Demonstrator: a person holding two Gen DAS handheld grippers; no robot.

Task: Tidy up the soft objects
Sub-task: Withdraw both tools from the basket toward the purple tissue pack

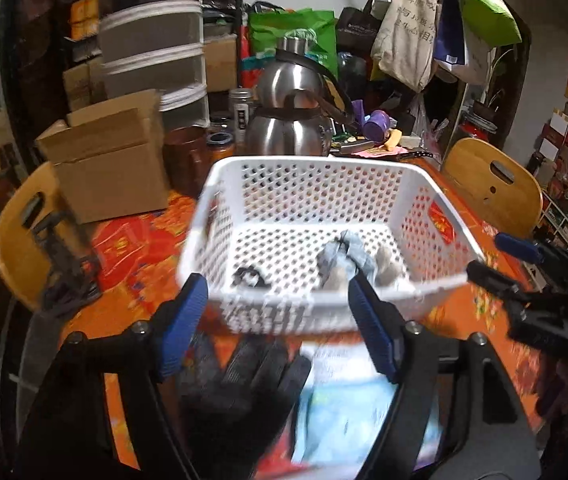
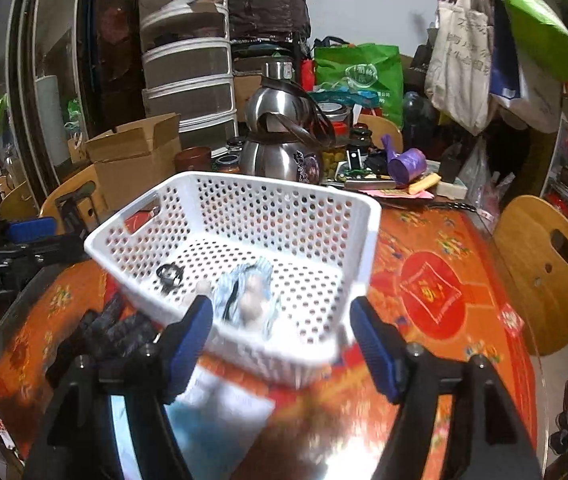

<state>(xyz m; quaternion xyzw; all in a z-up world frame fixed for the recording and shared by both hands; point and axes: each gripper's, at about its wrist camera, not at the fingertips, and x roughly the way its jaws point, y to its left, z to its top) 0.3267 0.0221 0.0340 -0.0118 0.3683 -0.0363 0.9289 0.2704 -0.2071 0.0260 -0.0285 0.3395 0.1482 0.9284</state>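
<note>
A white perforated basket (image 1: 435,216) (image 2: 363,232) stands on the orange table. Inside lie a blue-haired plush doll (image 1: 347,260) (image 2: 250,294) and a small black-haired plush figure (image 1: 248,277) (image 2: 170,275). A black glove (image 1: 244,384) (image 2: 118,330) lies on the table in front of the basket, beside a light blue cloth (image 1: 343,412) (image 2: 212,404). My left gripper (image 1: 280,320) is open and empty above the glove. My right gripper (image 2: 282,340) is open and empty at the basket's near rim. It also shows in the left wrist view (image 1: 499,260).
Behind the basket stand a steel kettle (image 1: 287,120) (image 2: 284,148), a cardboard box (image 1: 112,168) (image 2: 136,156), jars and a drawer tower (image 2: 188,80). Wooden chairs (image 1: 491,184) (image 2: 547,268) flank the table. Bags hang at the back right.
</note>
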